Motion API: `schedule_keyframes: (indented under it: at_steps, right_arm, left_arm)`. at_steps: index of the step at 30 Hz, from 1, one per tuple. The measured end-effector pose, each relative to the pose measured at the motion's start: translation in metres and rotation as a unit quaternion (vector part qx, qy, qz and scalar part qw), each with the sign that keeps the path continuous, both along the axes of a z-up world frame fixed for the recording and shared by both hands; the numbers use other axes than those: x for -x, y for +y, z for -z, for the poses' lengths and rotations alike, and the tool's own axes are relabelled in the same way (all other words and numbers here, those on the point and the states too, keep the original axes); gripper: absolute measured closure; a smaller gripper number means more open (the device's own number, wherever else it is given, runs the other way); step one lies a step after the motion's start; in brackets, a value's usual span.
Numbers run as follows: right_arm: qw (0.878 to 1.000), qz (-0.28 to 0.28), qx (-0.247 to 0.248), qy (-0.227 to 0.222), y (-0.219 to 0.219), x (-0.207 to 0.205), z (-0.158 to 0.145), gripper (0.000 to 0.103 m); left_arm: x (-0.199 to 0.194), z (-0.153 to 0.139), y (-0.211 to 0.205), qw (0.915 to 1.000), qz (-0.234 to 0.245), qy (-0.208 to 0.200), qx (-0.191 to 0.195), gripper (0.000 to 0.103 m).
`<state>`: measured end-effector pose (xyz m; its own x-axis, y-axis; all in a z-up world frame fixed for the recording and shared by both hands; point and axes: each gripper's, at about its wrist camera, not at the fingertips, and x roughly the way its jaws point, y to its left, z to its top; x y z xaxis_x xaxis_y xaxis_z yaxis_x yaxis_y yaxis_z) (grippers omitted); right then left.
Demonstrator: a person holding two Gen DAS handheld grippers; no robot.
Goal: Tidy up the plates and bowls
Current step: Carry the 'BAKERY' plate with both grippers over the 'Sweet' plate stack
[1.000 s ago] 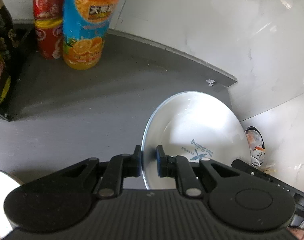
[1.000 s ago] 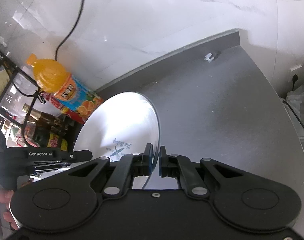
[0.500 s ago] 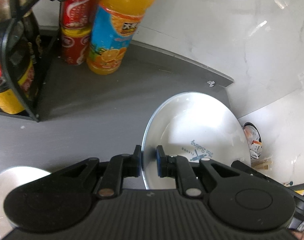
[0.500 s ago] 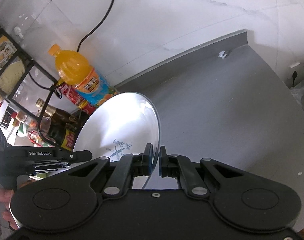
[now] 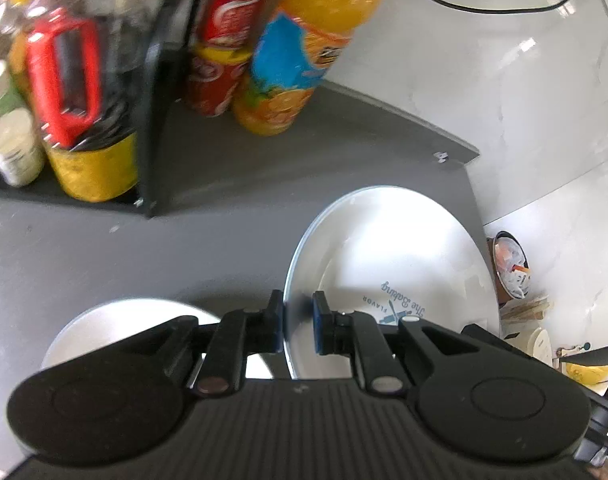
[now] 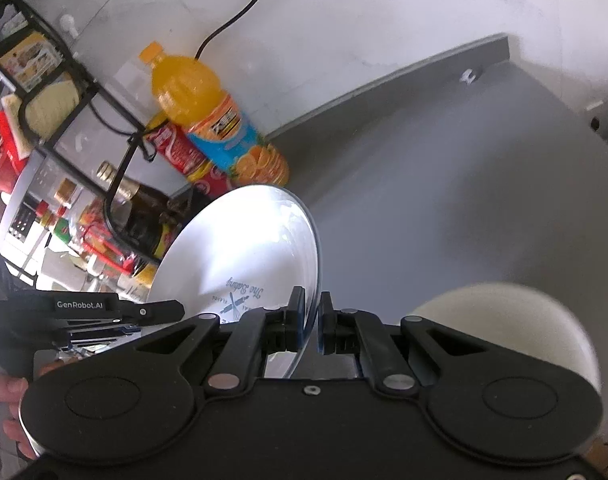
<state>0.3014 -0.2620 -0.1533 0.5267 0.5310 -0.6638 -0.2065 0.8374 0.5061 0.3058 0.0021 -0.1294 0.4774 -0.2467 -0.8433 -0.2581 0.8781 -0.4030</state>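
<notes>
A white plate (image 5: 396, 264) with blue "The Baking" print is held in the air between both grippers. My left gripper (image 5: 297, 322) is shut on its left rim. My right gripper (image 6: 312, 322) is shut on the opposite rim of the same plate (image 6: 239, 256). The plate hangs tilted above the grey counter (image 5: 207, 216). A second white dish (image 5: 115, 324) lies on the counter under my left gripper. In the right wrist view a white bowl or dish (image 6: 504, 316) shows low right, partly hidden by the gripper body.
An orange juice bottle (image 5: 304, 48) and red cans (image 5: 223, 40) stand at the back by the white wall. A black wire rack (image 5: 147, 92) with bottles and jars is at the left. The counter's right edge (image 5: 474, 196) drops off beside the plate.
Both grippers have carried the plate back and to the left. The rack and bottles have come into view, and white dishes now show under the grippers.
</notes>
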Motion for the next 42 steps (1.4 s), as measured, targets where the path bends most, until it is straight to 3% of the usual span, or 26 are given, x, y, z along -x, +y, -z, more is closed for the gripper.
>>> schedule_keyframes:
  at_steps: [18,42]
  right_arm:
    - [0.999,-0.043,0.014,0.014,0.054,0.055,0.027,0.097]
    - [0.996,-0.064,0.043,0.052,0.059,0.081,0.052,0.096]
  left_arm:
    - [0.07,0.022,0.05,0.9991,-0.032,0.029,-0.001,0.091]
    - [0.11,0.067,0.051,0.9967,-0.026,0.077,-0.002,0.09]
